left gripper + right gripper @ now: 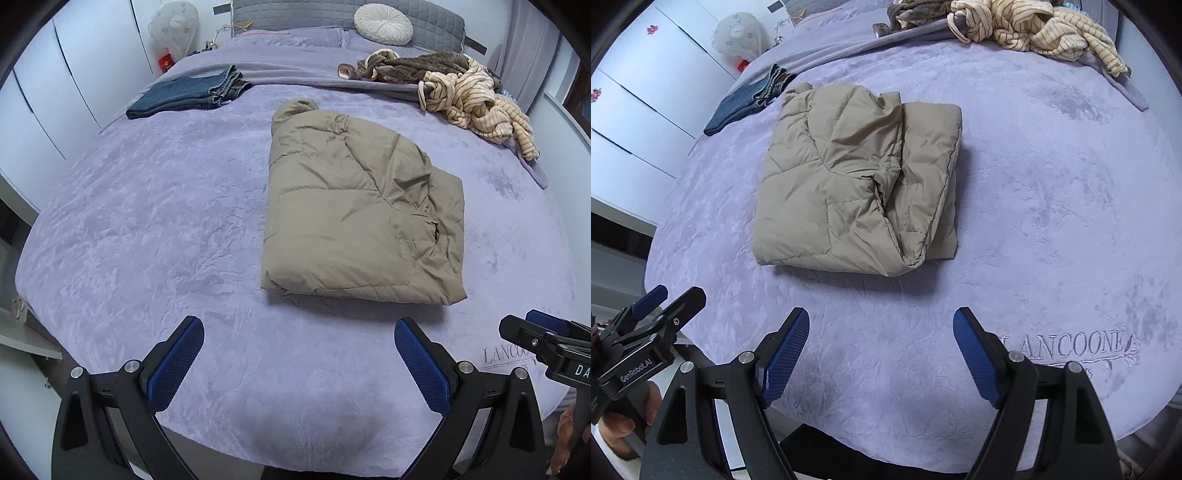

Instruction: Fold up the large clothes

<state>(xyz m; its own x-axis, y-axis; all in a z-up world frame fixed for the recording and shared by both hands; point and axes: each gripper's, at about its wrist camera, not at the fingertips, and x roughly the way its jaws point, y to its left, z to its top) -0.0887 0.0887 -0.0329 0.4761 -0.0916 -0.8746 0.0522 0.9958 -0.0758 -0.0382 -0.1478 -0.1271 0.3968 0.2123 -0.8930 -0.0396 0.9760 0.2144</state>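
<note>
The tan puffer jacket [364,218] lies folded into a thick rectangle near the middle of the lavender bed cover [147,221], at about twelve o'clock from both tongs. The left tongs [299,363] and the right tongs [881,354] are both spread wide with nothing between their blue pads, hovering apart from the jacket. Folded jeans [188,94] lie at ten o'clock, a heap of striped and brown clothes [461,88] at two.
</note>
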